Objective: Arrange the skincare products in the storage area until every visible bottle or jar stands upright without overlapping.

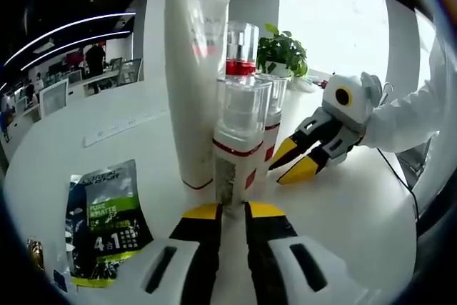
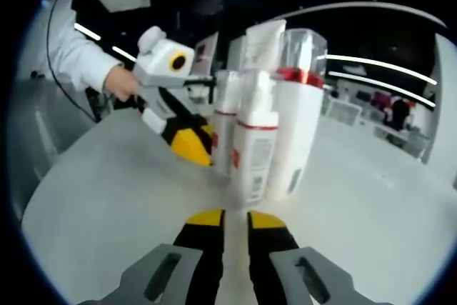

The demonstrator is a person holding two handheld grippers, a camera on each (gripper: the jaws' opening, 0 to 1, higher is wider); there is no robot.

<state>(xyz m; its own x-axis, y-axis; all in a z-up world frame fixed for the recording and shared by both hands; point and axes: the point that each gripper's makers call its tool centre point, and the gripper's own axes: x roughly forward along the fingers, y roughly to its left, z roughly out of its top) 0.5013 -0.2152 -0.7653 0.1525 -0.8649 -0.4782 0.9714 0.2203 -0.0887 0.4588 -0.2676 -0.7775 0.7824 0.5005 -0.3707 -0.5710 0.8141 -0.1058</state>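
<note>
Left gripper view: a clear-capped pump bottle [image 1: 239, 151] stands upright just ahead of my left tongs [image 1: 233, 210], base close to the yellow tips. The jaws stand nearly together, a thin gap between them, nothing held. Behind the bottle rise a tall white tube [image 1: 194, 76], a second pump bottle [image 1: 270, 123] and a red-collared bottle [image 1: 240, 51], all upright and bunched so tightly I cannot tell whether they touch. A green-and-black sachet [image 1: 107, 223] lies flat on the white table [image 1: 357, 212], off to the left of my jaws. My right tongs [image 1: 303, 155] come in from the right beside the cluster, jaws slightly parted and empty.

In the right gripper view those jaws [image 2: 235, 218] sit close together just short of the nearest bottle [image 2: 253, 144], with the red-collared one [image 2: 296, 112] beside it.

My worry is the crowding: a nudge from either side could topple one bottle into its neighbours, and the tall tube looks most likely to fall.
</note>
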